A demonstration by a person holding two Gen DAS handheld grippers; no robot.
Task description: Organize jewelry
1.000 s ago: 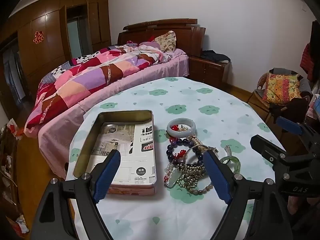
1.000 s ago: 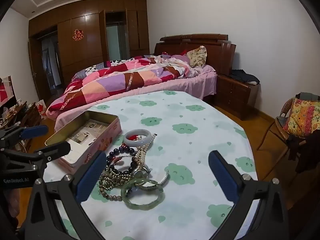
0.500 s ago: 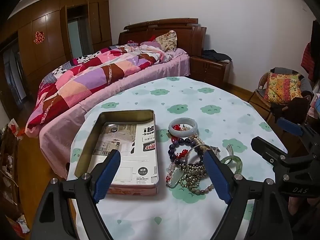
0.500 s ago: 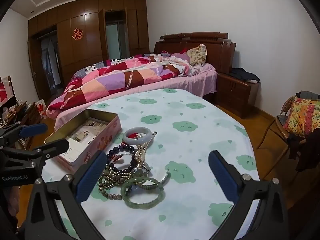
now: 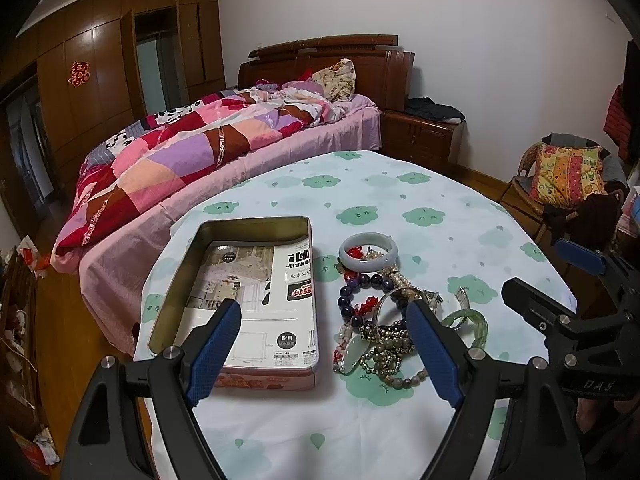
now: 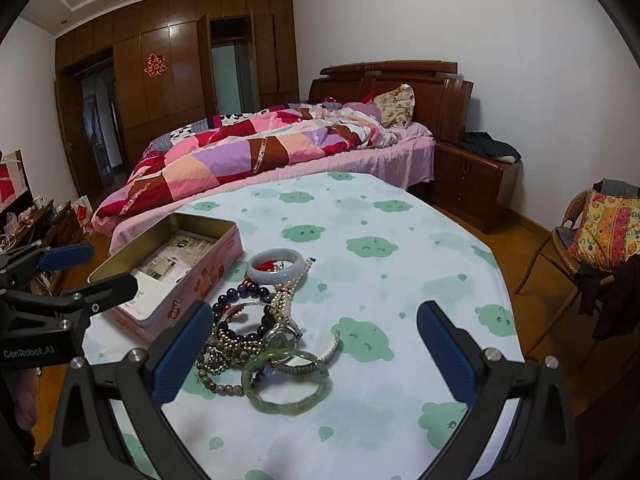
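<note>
Behind our tabletop (image 5: 400, 208), with its cloud-print cloth, stands a bed (image 5: 208, 148) under a patchwork quilt. From the left wrist view, our left tool (image 5: 324, 344) hangs spread wide and empty above the near edge, one pad over the open tin (image 5: 256, 276), the other over the jewelry pile (image 5: 384, 320). That pile lies just right of the tin: a pale bangle (image 5: 369, 257) at its far end, dark beads (image 5: 360, 292) in the middle, a green bangle (image 5: 468, 322) on the right.

From the right wrist view, our right tool (image 6: 316, 348) is likewise released and holds nothing, with the green bangle (image 6: 286, 381) nearest to it. We judge that nothing is sorted yet. Next we should lower one tool, pinch a free-lying piece, probably this bangle, and carry it left into the tin (image 6: 168, 264), taking care not to drag the tangled strands.
</note>
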